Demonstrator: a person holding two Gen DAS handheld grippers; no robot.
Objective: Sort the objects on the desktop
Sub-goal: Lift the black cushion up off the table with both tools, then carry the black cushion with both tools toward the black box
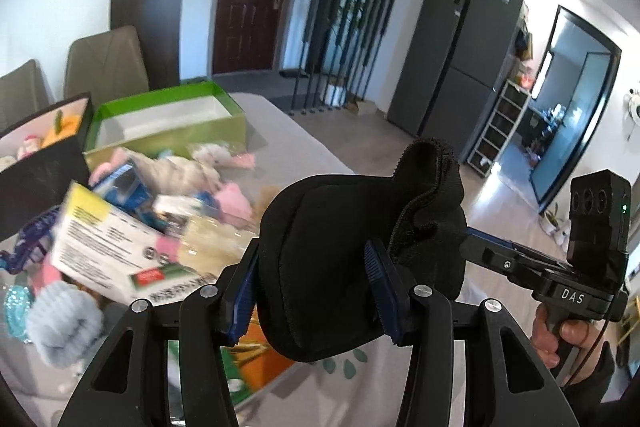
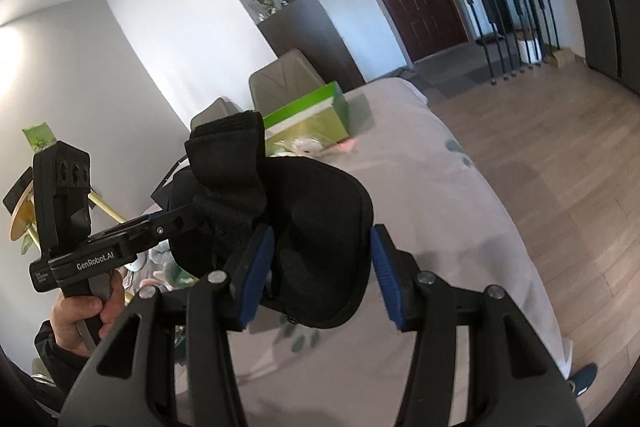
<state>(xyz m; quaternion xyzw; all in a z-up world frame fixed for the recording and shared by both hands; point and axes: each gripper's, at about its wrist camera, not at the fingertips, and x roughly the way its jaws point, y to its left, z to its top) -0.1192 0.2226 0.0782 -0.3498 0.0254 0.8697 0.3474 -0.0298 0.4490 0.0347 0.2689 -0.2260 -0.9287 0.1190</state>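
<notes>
Both grippers are gripping one black padded eye mask (image 1: 332, 267) in the air above the table (image 1: 288, 143). The left gripper (image 1: 316, 291) is pinching one cup, the right gripper (image 2: 316, 275) the other. Sorting looks early. Of two boxes beyond the mask, the green box (image 1: 168, 123) is holding nothing visible and the black box (image 1: 40, 163) a few toys. One mixed pile (image 1: 132, 219), uncountable through blur, is waiting.
</notes>
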